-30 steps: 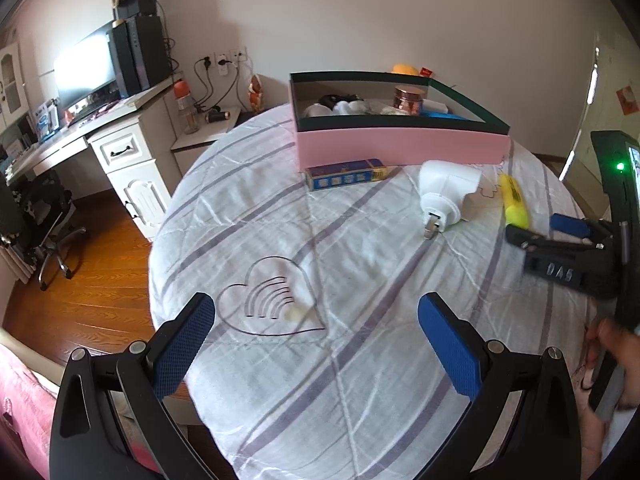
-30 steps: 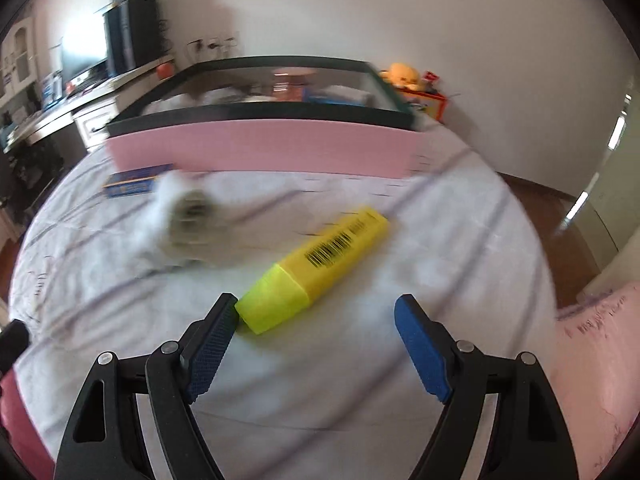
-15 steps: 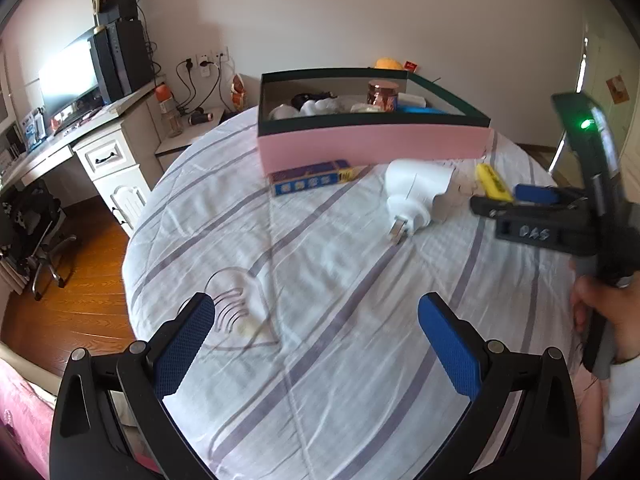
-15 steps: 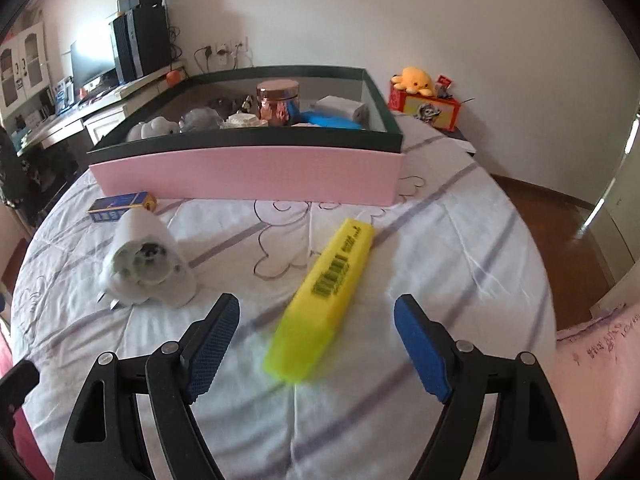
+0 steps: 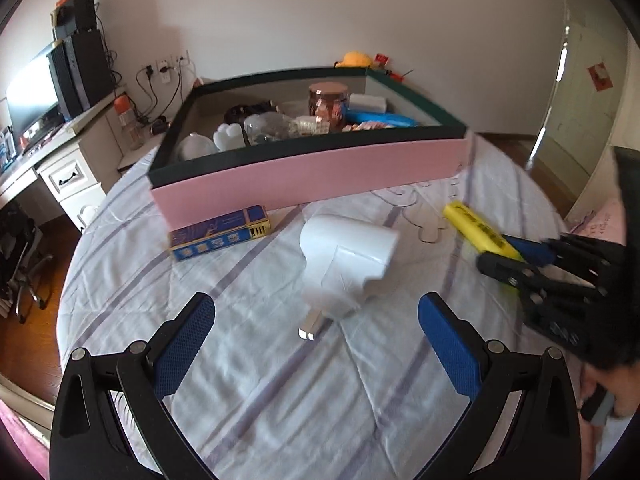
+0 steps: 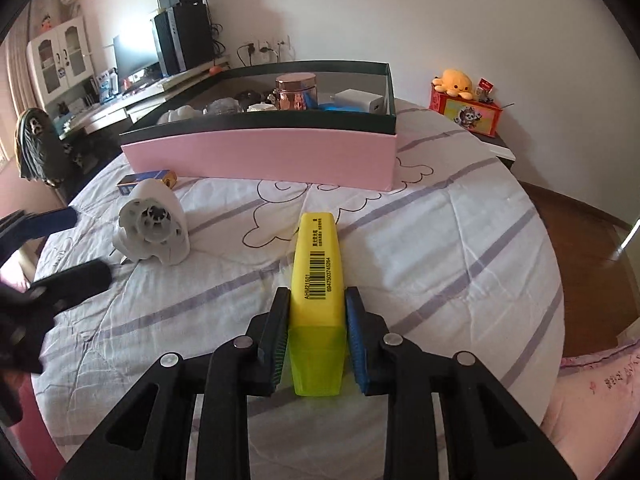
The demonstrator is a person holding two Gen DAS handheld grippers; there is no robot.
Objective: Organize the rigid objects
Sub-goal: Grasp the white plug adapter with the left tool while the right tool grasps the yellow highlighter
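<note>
- Our right gripper (image 6: 316, 336) has just been closing its jaws, and they now clamp the yellow highlighter (image 6: 318, 280) at its cap end; the marker lies on the striped bedspread (image 6: 440, 248), pointing toward the pink box (image 6: 260, 156).
- Our left gripper (image 5: 316, 344) stands wide with nothing between its pads, just near of the white plug adapter (image 5: 344, 260).
- A blue carton (image 5: 220, 236) lies against the box's near wall, left of the adapter.

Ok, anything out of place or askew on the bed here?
Nothing is damaged or spilled. Three items remain outside the pink box: the white plug adapter on its side, the blue box, and the yellow highlighter, now clamped in the right gripper.
</note>
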